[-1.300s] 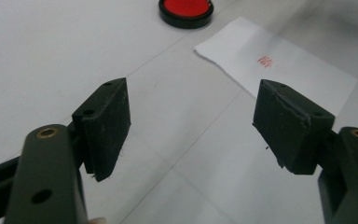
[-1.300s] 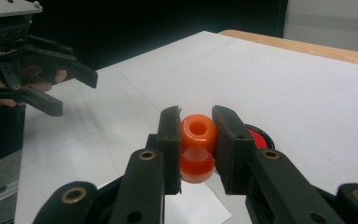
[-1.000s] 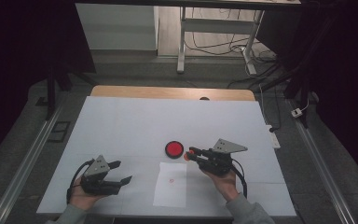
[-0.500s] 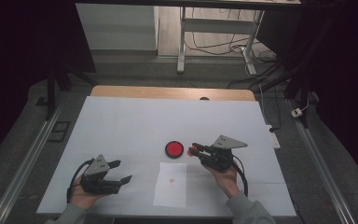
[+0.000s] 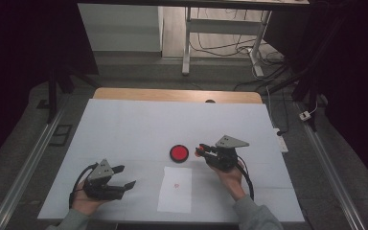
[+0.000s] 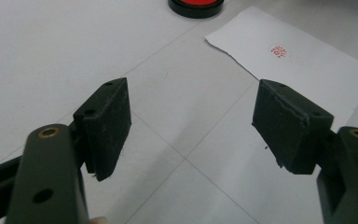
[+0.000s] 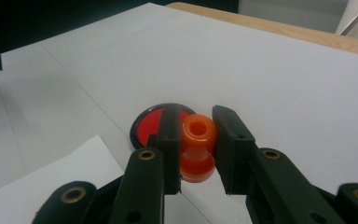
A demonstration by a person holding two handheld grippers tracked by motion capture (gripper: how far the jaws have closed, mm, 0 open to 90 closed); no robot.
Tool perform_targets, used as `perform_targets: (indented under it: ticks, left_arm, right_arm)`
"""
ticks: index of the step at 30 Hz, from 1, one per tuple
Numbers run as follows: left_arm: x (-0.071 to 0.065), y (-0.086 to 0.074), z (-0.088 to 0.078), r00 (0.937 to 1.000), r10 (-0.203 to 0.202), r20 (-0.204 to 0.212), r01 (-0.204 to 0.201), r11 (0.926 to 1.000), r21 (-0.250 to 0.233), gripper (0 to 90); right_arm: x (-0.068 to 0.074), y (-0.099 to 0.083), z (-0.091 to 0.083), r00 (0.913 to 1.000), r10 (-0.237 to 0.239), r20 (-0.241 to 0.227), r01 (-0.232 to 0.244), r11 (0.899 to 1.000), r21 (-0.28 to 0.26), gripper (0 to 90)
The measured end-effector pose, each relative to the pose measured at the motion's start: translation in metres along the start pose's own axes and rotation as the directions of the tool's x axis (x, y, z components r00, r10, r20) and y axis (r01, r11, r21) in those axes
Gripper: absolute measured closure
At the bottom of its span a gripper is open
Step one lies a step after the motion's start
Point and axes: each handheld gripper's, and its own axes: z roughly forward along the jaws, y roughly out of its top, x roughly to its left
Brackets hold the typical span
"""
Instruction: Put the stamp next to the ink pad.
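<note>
Right gripper [image 7: 195,149] clamps the orange stamp [image 7: 196,147] beside the red ink pad [image 5: 178,153]; left gripper [image 6: 193,128] open, empty.

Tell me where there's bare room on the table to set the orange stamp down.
Free: the wide far stretch beyond the red ink pad, and the right side past the right gripper. Crowded: the near middle, where the paper sheet lies by the left gripper.

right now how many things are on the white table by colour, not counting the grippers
red: 1, round red ink pad in a black rim
orange: 1, orange plastic stamp held in the right gripper
white: 1, white paper sheet bearing a red mark
total: 3
</note>
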Motion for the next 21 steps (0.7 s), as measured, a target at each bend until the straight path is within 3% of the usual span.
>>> perform_targets:
  ticks: [13,21]
  left_arm:
    - [0.001,0.000,0.000,1.0000,0.001,0.001,-0.001,1.0000,0.009,28.1]
    - [0.001,-0.001,0.000,1.0000,-0.001,0.000,0.001,0.9999,0.011,28.1]
  right_arm:
    - [0.000,-0.009,0.022,1.0000,-0.003,0.002,0.003,0.997,0.075,72.3]
    - [0.000,-0.012,0.027,0.9997,-0.008,0.022,0.005,0.994,0.108,72.1]
